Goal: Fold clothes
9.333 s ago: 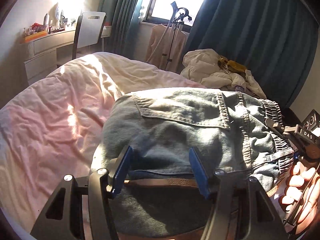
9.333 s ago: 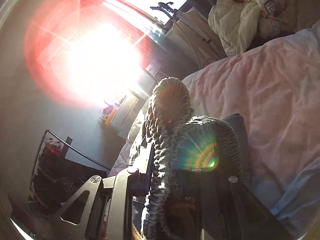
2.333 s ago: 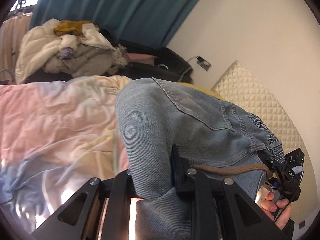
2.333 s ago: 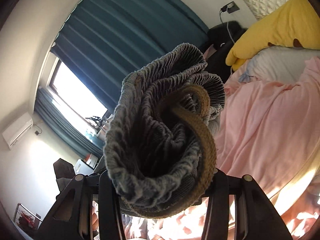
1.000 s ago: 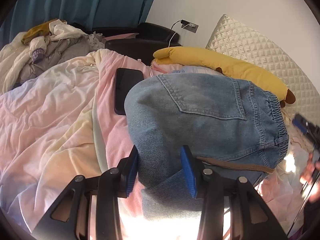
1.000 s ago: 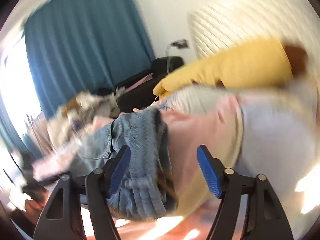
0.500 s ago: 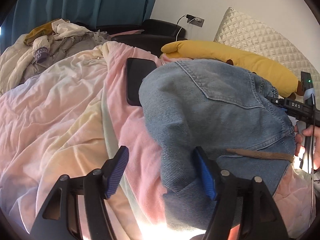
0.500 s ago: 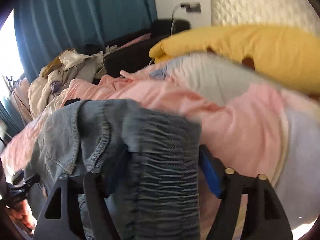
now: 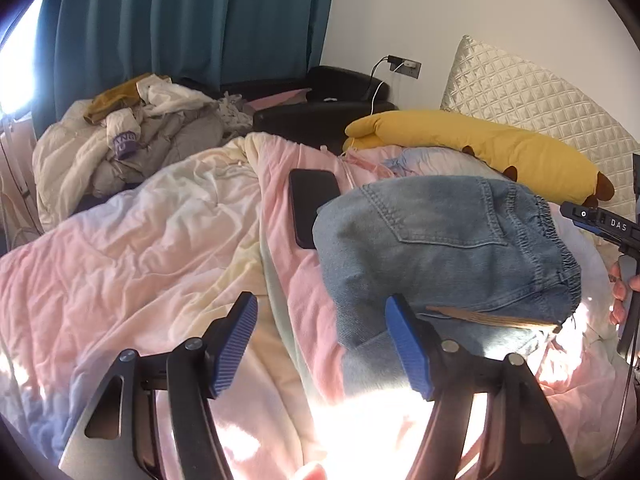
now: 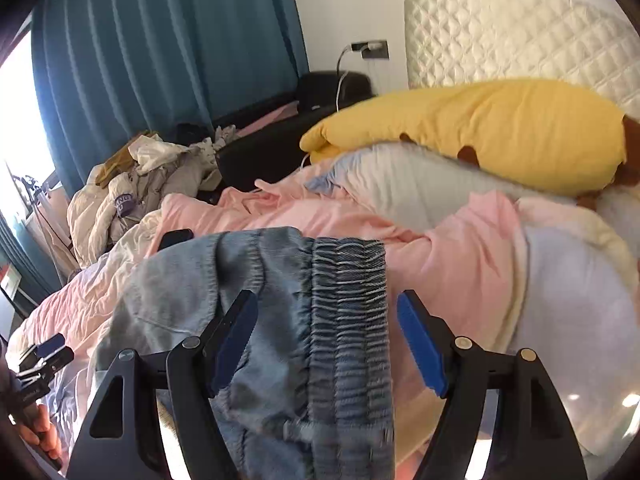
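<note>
Left wrist view shows the folded denim shorts lying on the pink duvet of the bed, toward its head end, back pocket up and elastic waistband toward the right, with a brown drawstring poking out at the near edge. The left gripper hangs just in front of them; its jaws have just been opening and now stand wide, nothing between them but duvet, the right pad close to the shorts' near corner. Right wrist view has the right gripper over the waistband end: its jaws have just been opening too and stand wide, the gathered waistband lying between the 2 blue pads without being pressed. A black phone lies on the duvet just beside the shorts, partly tucked under their far-left edge. Beyond them, a yellow banana-shaped pillow rests along the quilted headboard. A heap of pale clothes sits off the bed's far side, before teal curtains.
</note>
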{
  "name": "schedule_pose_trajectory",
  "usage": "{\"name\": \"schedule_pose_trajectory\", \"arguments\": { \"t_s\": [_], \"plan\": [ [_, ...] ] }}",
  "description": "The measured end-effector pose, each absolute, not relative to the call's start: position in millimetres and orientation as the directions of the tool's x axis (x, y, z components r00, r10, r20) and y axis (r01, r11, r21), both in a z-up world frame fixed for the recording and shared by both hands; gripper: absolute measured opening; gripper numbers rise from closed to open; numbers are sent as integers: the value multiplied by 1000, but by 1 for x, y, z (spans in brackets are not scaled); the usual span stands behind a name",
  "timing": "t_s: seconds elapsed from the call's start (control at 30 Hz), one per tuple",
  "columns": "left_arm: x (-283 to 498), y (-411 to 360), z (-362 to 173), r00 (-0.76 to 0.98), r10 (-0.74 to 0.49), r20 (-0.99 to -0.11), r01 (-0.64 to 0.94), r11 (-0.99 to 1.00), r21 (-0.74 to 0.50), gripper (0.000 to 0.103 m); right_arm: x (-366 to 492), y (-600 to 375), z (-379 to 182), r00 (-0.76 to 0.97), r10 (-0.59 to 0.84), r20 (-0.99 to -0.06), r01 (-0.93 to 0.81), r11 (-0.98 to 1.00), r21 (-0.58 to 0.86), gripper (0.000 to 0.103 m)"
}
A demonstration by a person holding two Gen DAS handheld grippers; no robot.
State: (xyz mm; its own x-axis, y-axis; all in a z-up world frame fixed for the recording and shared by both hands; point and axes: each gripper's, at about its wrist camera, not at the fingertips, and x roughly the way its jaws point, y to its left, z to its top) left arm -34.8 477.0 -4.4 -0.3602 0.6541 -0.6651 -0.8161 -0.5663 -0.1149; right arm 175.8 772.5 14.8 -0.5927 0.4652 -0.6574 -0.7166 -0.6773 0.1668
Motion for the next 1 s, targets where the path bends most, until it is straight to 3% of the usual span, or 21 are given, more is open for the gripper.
{"name": "schedule_pose_trajectory", "arguments": {
  "t_s": [0.33, 0.57, 1.0],
  "plan": [
    [23, 436, 65, -382, 685, -621, -820, -561, -114, 68, 230, 680, 65, -622, 440, -648, -701, -682, 210, 81],
    [66, 395, 102, -437, 699, -566, -820, -568, -68, 69, 238, 629, 91, -656, 469, -592, -687, -695, 212, 84],
    [112, 322, 112, -475, 693, -543, -807, -589, -46, 69, 288, 532, 87, -652, 496, -573, -696, -692, 194, 84]
  ]
}}
